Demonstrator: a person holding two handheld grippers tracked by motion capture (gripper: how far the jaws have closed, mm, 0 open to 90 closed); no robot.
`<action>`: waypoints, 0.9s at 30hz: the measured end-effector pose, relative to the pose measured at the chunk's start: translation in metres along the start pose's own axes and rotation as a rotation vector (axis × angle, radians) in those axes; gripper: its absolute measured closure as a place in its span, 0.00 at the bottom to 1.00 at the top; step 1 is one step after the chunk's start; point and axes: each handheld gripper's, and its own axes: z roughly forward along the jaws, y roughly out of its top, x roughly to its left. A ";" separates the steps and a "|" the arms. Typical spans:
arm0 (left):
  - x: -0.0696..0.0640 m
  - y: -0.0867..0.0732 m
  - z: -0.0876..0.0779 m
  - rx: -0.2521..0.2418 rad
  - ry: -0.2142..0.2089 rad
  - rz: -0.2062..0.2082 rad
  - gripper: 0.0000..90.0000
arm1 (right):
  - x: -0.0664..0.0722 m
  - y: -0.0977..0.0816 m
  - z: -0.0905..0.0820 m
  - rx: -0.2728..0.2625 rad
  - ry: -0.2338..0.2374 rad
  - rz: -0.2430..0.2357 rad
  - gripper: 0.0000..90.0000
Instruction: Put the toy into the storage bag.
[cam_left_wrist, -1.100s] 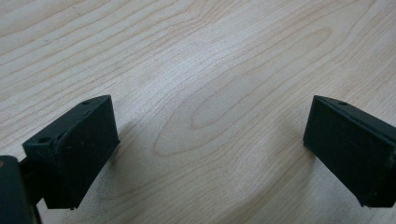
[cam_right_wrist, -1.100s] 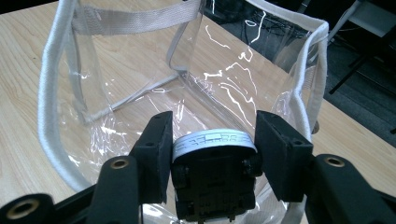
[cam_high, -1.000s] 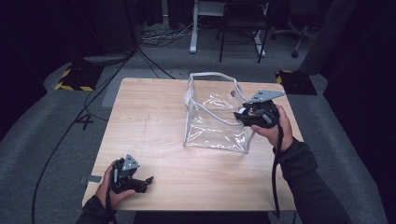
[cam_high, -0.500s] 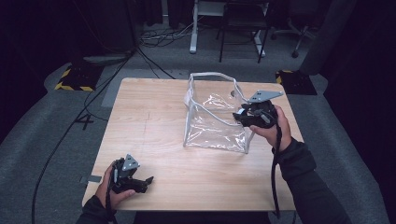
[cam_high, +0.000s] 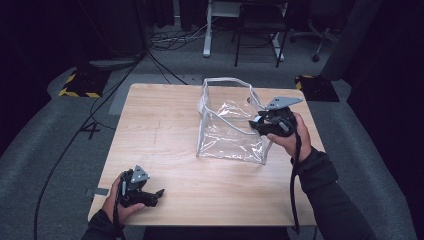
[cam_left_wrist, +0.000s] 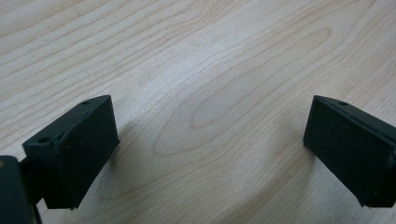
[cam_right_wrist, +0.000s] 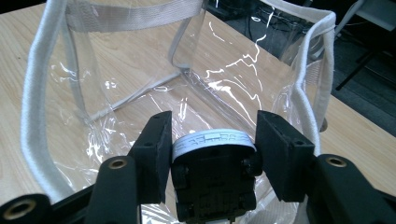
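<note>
The left gripper (cam_high: 159, 192) rests low on the wooden table (cam_high: 165, 125) at the near left corner, well apart from the clear bag (cam_high: 227, 125), held in the person's left hand (cam_high: 116, 205). In the left gripper view its jaws stand spread wide with only bare wood grain between them (cam_left_wrist: 210, 121).

Farther on, to the right of the table's middle, the clear bag stands upright with its mouth open upward. It is see-through plastic trimmed in white webbing (cam_right_wrist: 32, 93), and a white strap handle (cam_high: 227, 80) arches over its far rim. The wood shows through its walls.

The right gripper (cam_high: 252, 125) is at the bag's right side, just over the rim and pointing inward, held in the person's right hand (cam_high: 290, 140), with the grey three-cornered plate (cam_high: 282, 102) on top. In the right gripper view its jaws pinch a small round white thing (cam_right_wrist: 214, 139), a roll or disc with a printed edge; what it is cannot be told. The jaws have just been easing open a touch, yet the pads are on either side of it, and it hangs above the bag's open inside
</note>
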 end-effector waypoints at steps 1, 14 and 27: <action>0.000 0.000 0.000 -0.001 -0.001 0.000 0.04 | -0.001 0.000 0.000 -0.002 -0.002 0.002 0.51; 0.000 0.000 0.000 0.001 0.000 -0.002 0.04 | -0.004 -0.002 0.000 -0.022 0.010 0.019 0.49; 0.000 0.000 0.000 0.000 0.000 -0.003 0.04 | -0.004 -0.002 -0.002 -0.021 0.005 0.025 0.46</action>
